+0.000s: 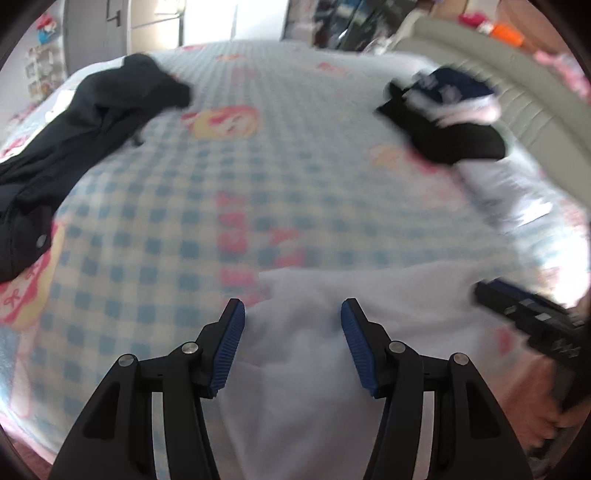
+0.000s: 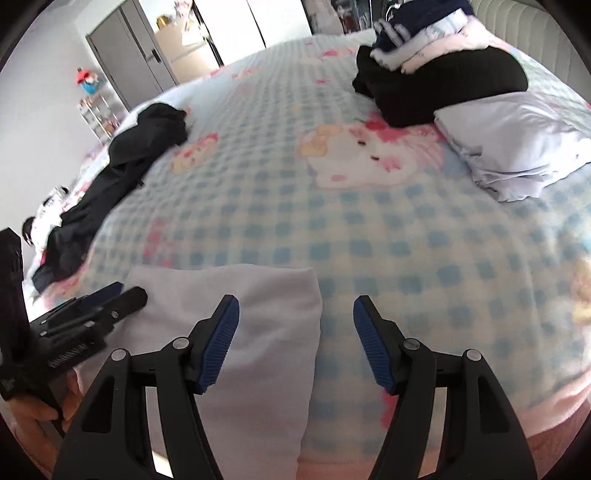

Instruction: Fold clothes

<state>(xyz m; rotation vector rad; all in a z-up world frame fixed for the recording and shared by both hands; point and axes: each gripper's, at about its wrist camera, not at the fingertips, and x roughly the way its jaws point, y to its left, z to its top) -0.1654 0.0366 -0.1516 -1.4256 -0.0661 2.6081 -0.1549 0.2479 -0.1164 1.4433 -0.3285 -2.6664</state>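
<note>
A bed [image 2: 369,221] spread with a blue-and-white checked blanket printed with pink cartoon figures fills both wrist views, its near edge at the bottom of each picture. Along the bed's left edge a long black garment [image 2: 122,177] lies crumpled and unfolded, stretching from the near left toward the far side. Toward the far right corner, against a pale padded headboard [image 2: 535,22], sits a stack of folded clothes [image 2: 436,74]: black at the bottom, white, pink and navy pieces on top. Just in front of that stack lies a folded pale lilac piece [image 2: 517,144], separate from it. At the middle of the near edge rests the white garment [image 2: 258,332], folded into a flat panel with a straight far edge, its lower part hanging over the side of the bed. The left gripper [image 1: 293,314] is poised over the white garment, its blue-padded jaws standing apart with the cloth below them and nothing pinched. The right gripper [image 2: 296,310] straddles the garment's right-hand edge, its jaws likewise wide apart and empty, one finger over the cloth and the other over bare blanket. A hand [image 2: 33,410] on the left gripper's handle shows at the lower left of the right wrist view.
</note>
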